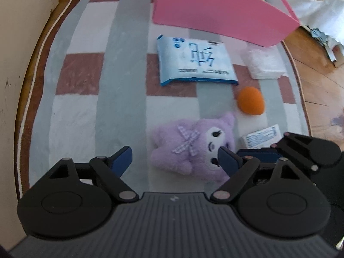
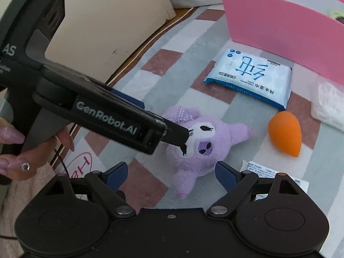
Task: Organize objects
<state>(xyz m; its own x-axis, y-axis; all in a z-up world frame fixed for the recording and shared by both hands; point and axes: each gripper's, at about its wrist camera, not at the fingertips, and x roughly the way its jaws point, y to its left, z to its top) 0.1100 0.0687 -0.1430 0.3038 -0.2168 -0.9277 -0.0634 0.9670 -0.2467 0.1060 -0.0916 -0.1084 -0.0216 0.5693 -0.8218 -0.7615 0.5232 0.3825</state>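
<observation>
So both grippers are hanging over the same fuzzy lilac plush toy with the gingham bow and white embroidered face (image 1: pixel 193 148). The left gripper (image 1: pixel 175 161) has its jaws spread wide, nothing between them but air and the toy below: the plush sits just ahead of the gap, more toward its right jaw, which overlaps the toy's face in that view. The right gripper (image 2: pixel 169 173) is spread wide too, and the plush (image 2: pixel 200 144) lies just beyond its fingertips, roughly centred between the jaws, one stubby leg pointing back into the gap.

Handling-wise I'd guess this thing is super light and squishy, so no worry about breaking it, but it'll compress a lot before the pads actually bite. Fuzzy fabric shouldn't be slippery. I'd take it across the round body or head, where there's bulk, not by an ear or the little bow, which would probably just flop or slide out.

Farther ahead of the jaws is the pink plastic storage bin (image 1: pixel 217 10), well apart from the plush and likely where stuff goes. Between toy and bin: a pale blue soft pack of wet wipes (image 1: pixel 195 63), an orange teardrop makeup sponge (image 1: pixel 250 100) off past the right jaw, and a clear bag of white cotton pads (image 1: pixel 264 64). Everything is on a checked grey, white and reddish-brown rug (image 1: pixel 86 107).
</observation>
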